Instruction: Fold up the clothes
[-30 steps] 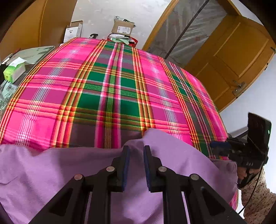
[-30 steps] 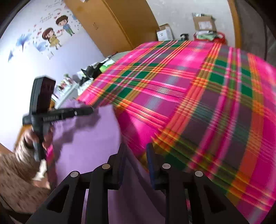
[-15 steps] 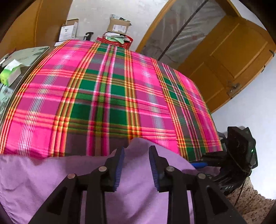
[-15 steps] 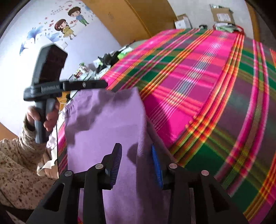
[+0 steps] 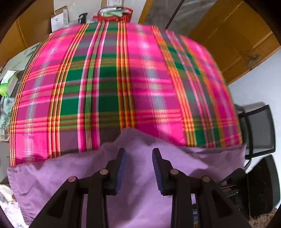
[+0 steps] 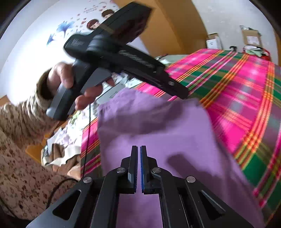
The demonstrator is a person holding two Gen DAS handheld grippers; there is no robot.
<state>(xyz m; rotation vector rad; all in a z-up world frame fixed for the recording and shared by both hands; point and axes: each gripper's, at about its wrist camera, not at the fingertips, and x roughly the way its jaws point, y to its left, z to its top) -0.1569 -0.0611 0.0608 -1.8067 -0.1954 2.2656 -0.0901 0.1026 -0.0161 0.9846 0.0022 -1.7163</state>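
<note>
A lilac garment (image 5: 140,175) lies flat at the near edge of a pink, green and orange plaid bed cover (image 5: 123,79). My left gripper (image 5: 138,154) is open and empty, just above the garment's far edge. In the right wrist view the same garment (image 6: 158,131) spreads below my right gripper (image 6: 138,152), whose jaws are shut with nothing between them. The left gripper's body (image 6: 123,57), held by a hand, hovers over the garment's far left corner.
Cardboard boxes (image 5: 59,17) and a red basket (image 5: 114,14) stand beyond the bed's far end. A side table with a green tissue pack (image 5: 7,84) is at the left. A dark chair (image 5: 260,126) stands at the right. Other clothes (image 6: 59,150) lie at the bed's left edge.
Both grippers let go of the lilac garment and it now lies flat. The left jaws opened wider; the right jaws opened, then closed empty. The left gripper swung close in front of the right camera.
</note>
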